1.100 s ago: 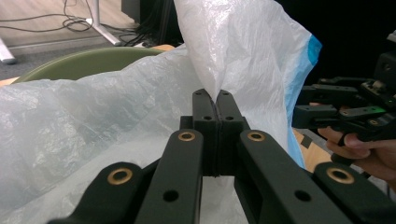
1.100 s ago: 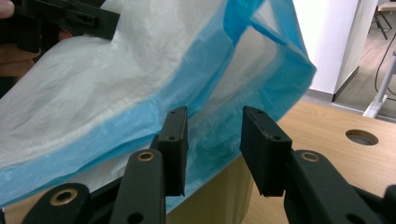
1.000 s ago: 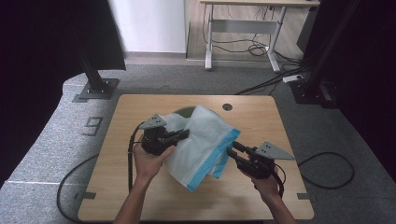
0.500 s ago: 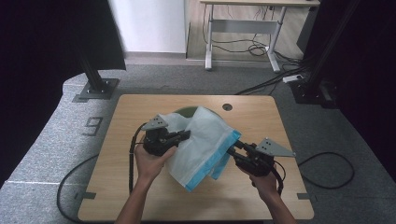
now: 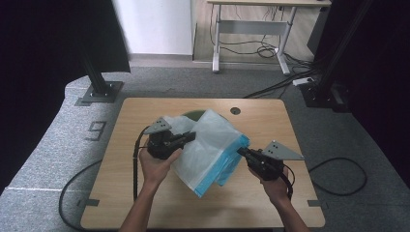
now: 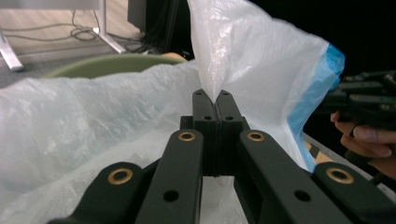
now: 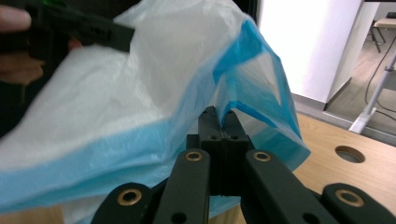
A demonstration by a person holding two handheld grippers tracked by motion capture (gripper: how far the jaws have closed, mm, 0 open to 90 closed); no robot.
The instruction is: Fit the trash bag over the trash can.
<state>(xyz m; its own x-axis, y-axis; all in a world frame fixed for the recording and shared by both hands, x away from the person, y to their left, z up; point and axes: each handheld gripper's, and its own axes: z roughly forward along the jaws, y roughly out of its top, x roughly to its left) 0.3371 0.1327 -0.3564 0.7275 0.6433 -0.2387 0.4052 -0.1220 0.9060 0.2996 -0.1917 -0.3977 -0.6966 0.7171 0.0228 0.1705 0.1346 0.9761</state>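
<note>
A translucent white plastic bag (image 5: pixel 212 145) with a blue rim hangs over the wooden table (image 5: pixel 290 125), stretched between both grippers. My left gripper (image 5: pixel 192 137) is shut on a pinch of the white film (image 6: pixel 213 95) at the bag's left side. My right gripper (image 5: pixel 240 152) has just been closing and now stands shut on the blue rim (image 7: pixel 219 114) at the bag's right edge. A green rounded object (image 5: pixel 192 115) peeks out behind the bag, mostly hidden; its rim (image 6: pixel 107 65) also appears in the left gripper view.
A round hole (image 5: pixel 235 110) sits near the table's far edge. Cables trail from both grippers off the table onto the grey floor. A white desk (image 5: pixel 251 24) with cables under it stands far behind.
The right gripper has edged slightly toward the bag's blue rim. The left hand and the bag have hardly moved.
</note>
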